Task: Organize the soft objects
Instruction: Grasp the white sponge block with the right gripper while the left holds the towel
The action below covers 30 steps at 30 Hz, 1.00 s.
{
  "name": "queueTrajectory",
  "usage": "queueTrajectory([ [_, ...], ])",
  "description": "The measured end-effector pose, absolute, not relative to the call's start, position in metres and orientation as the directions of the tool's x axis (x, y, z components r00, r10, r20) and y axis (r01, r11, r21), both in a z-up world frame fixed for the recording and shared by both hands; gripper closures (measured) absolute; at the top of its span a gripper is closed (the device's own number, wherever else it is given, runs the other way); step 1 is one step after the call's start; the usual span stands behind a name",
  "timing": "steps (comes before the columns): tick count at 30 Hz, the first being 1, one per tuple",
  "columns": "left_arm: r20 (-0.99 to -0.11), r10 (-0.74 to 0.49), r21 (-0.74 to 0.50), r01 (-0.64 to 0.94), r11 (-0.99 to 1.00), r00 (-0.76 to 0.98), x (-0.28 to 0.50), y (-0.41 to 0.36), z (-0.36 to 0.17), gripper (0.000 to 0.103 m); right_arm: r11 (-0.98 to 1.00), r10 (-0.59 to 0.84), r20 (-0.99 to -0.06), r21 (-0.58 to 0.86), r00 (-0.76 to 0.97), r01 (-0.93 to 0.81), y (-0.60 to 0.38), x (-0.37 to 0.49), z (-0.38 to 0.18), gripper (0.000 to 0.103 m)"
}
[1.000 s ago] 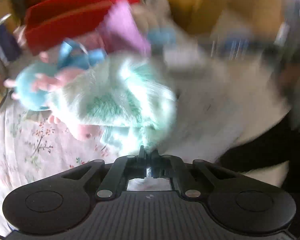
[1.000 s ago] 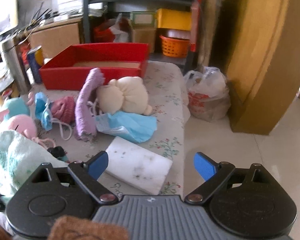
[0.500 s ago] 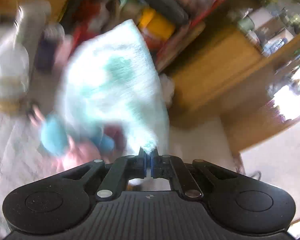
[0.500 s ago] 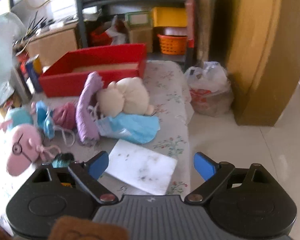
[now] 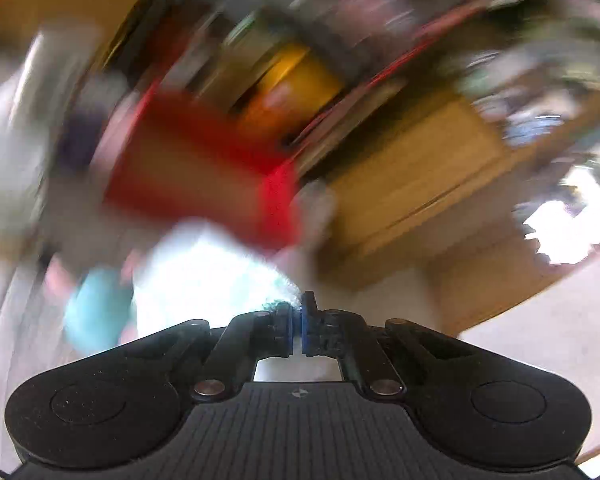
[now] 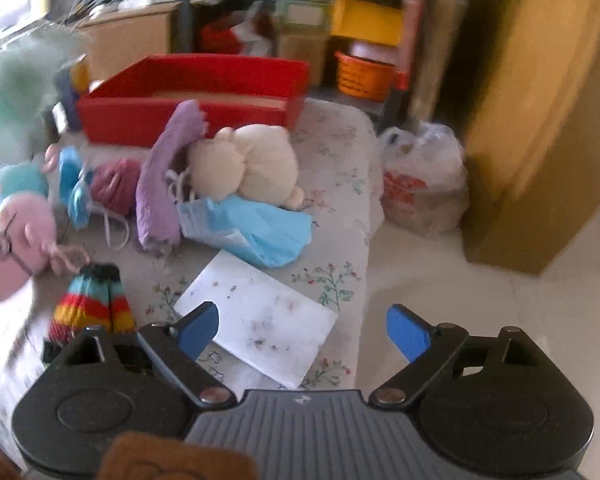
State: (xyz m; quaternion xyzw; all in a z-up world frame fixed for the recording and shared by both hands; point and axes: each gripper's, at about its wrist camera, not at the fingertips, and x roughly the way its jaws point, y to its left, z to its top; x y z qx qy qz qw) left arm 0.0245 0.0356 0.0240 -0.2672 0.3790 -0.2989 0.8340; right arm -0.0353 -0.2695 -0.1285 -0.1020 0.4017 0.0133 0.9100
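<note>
My left gripper [image 5: 298, 308] is shut on a corner of a fluffy mint-and-white cloth [image 5: 204, 272], which hangs blurred below and left of the jaws. The same cloth [image 6: 16, 80] shows lifted at the left edge of the right wrist view. A red box [image 6: 192, 92] stands at the back of the flowered table [image 6: 340, 168]; it is a red blur [image 5: 204, 168] in the left wrist view. My right gripper [image 6: 304, 324] is open with nothing between its fingers, above a white foam sheet [image 6: 260, 316].
On the table lie a cream plush [image 6: 252, 160], a purple cloth [image 6: 164, 176], a blue cloth [image 6: 260, 232], a pink pig plush [image 6: 16, 240], a striped sock [image 6: 96, 300] and a pink knit piece [image 6: 116, 184]. A plastic bag [image 6: 420, 184] and a cardboard box [image 6: 540, 120] stand on the floor at right.
My left gripper has lifted the fluffy cloth off the table and swung it up toward the red box, uncovering the striped sock and pig plush. The right gripper has hardly moved.
</note>
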Motion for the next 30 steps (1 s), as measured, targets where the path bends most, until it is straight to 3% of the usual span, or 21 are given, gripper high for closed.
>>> queueTrajectory([
  [2,-0.421,-0.729,-0.698,0.32,0.64,0.539,0.024,0.041,0.031,0.103,0.927,-0.048,-0.705,-0.296,0.707,-0.232,-0.259,-0.036,-0.132,0.034],
  [4,-0.427,-0.76,-0.76,0.261,0.595,0.489,0.036,0.046,0.02,0.103,0.863,-0.046,-0.704,-0.386,0.709,-0.327,-0.253,-0.03,-0.142,0.03],
  [6,-0.409,-0.764,-0.758,0.28,0.589,0.499,0.033,0.049,0.019,0.103,0.814,0.029,-0.749,-0.367,0.662,-0.451,-0.25,-0.021,-0.15,0.03],
  [8,-0.49,-0.72,-0.729,0.223,0.648,0.492,0.05,0.045,0.002,0.103,0.772,0.062,-0.775,-0.362,0.629,-0.522,-0.246,-0.01,-0.158,0.03],
  [10,-0.449,-0.773,-0.809,0.164,0.564,0.448,0.053,0.058,-0.01,0.103,0.753,0.042,-0.806,-0.363,0.59,-0.549,-0.242,0.007,-0.173,0.03],
  [12,-0.36,-0.786,-0.815,0.241,0.527,0.502,0.04,0.063,0.011,0.103,0.782,0.091,-0.823,-0.289,0.561,-0.552,-0.247,0.018,-0.174,0.029],
  [14,-0.34,-0.787,-0.817,0.253,0.518,0.514,0.039,0.067,0.018,0.099,0.822,0.135,-0.856,-0.184,0.499,-0.539,-0.255,0.027,-0.174,0.034],
  [16,-0.435,-0.758,-0.811,0.155,0.565,0.486,0.057,0.064,0.006,0.103,0.88,0.216,-0.875,-0.018,0.433,-0.475,-0.267,0.034,-0.173,0.056],
  [17,-0.444,-0.765,-0.833,0.099,0.544,0.466,0.067,0.064,-0.006,0.103,0.895,0.205,-0.875,-0.014,0.438,-0.446,-0.267,0.034,-0.171,0.058],
  [22,-0.283,-0.818,-0.91,0.13,0.395,0.5,0.072,0.068,0.01,0.103,0.909,0.287,-0.876,0.121,0.389,-0.398,-0.27,0.023,-0.166,0.061],
  [30,-0.185,-0.83,-0.882,0.282,0.376,0.526,0.063,0.056,0.069,0.103,0.896,0.44,-0.746,0.321,0.5,-0.309,-0.292,0.024,-0.119,0.061],
])
